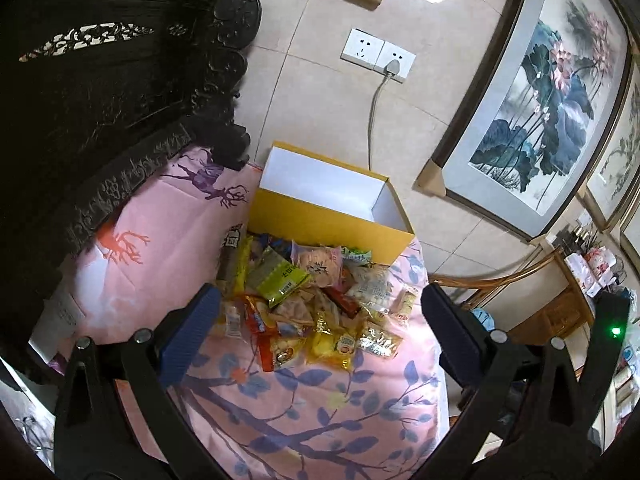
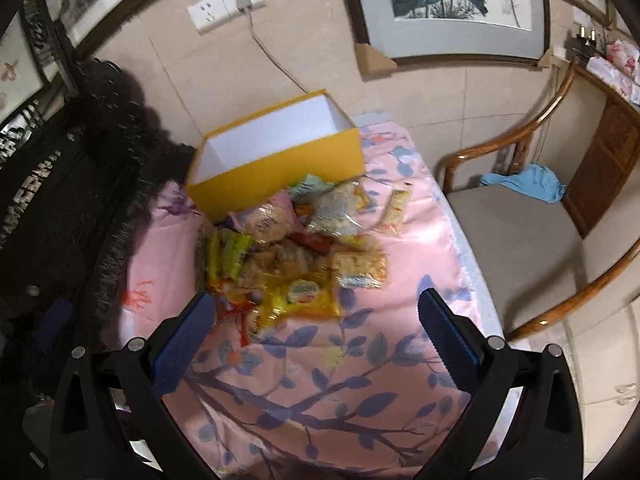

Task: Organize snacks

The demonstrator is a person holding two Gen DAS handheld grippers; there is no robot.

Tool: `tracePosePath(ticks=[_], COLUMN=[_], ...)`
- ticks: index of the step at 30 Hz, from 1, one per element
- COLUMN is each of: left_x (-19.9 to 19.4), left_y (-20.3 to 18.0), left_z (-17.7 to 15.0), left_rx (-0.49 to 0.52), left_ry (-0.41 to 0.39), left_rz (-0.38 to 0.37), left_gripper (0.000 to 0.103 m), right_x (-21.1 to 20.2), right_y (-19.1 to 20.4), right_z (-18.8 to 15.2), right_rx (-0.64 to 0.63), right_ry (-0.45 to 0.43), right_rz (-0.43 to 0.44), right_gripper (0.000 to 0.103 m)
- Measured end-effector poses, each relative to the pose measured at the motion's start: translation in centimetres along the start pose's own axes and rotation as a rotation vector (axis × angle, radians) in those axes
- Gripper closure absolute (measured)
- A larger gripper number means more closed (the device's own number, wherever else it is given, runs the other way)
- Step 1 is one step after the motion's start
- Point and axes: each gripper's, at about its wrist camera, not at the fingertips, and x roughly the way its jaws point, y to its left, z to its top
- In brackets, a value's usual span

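Observation:
A pile of several wrapped snacks lies on a pink floral cloth. The pile also shows in the right wrist view. Behind it stands an open yellow box with a white, empty inside, seen also in the right wrist view. My left gripper is open and empty, held above the near side of the pile. My right gripper is open and empty, just short of the pile's near edge. A small yellow bar lies apart to the pile's right.
A dark carved wooden piece of furniture borders the cloth on the left. A wooden armchair with a blue cloth stands to the right. A cable runs from a wall socket down behind the box. Framed paintings hang on the wall.

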Motion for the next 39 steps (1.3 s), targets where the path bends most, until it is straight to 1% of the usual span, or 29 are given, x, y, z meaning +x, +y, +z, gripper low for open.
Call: tracePosePath(ticks=[4, 6, 10, 18, 21, 25, 33, 35, 37, 39], left_x=[0.0, -0.1, -0.3, -0.7, -0.6, 0.1, 0.9, 1.4, 2.5, 3.2], left_y=[0.2, 0.2, 0.0, -0.3, -0.6, -0.6, -0.3, -0.3, 0.5, 1.6], left_z=[-0.1, -0.1, -0.1, 0.3, 0.4, 0.5, 0.5, 0.5, 1.1, 1.5], left_rx=[-0.006, -0.002, 0.004, 0.013, 0.037, 0.043, 0.029, 0.030, 0.034, 0.012], left_ry=[0.007, 0.004, 0.000, -0.017, -0.018, 0.006, 0.028, 0.046, 0.094, 0.127], left_rz=[0.018, 0.019, 0.021, 0.058, 0.085, 0.124, 0.113, 0.117, 0.128, 0.134], left_gripper=[0.002, 0.002, 0.002, 0.002, 0.002, 0.002, 0.002, 0.002, 0.002, 0.002], right_x=[-0.3, -0.5, -0.8, -1.2, -1.3, -1.4, -0.5, -0.1, 0.4, 0.6], right_y=[0.0, 0.3, 0.5, -0.5, -0.8, -0.9, -0.9, -0.9, -1.2, -1.7], right_z=[0.0, -0.1, 0.1, 0.6, 0.7, 0.9, 1.2, 1.4, 1.7, 2.1], right_rx=[-0.015, -0.031, -0.049, -0.007, 0.014, 0.021, 0.013, 0.014, 0.014, 0.000], right_ry=[-0.007, -0.017, -0.035, -0.056, -0.066, -0.075, -0.048, -0.037, -0.026, -0.046], right_rz=[-0.028, -0.009, -0.015, -0.013, 0.023, 0.020, 0.030, 0.045, 0.072, 0.051], right_gripper=[0.001, 0.001, 0.001, 0.001, 0.001, 0.001, 0.001, 0.001, 0.001, 0.001])
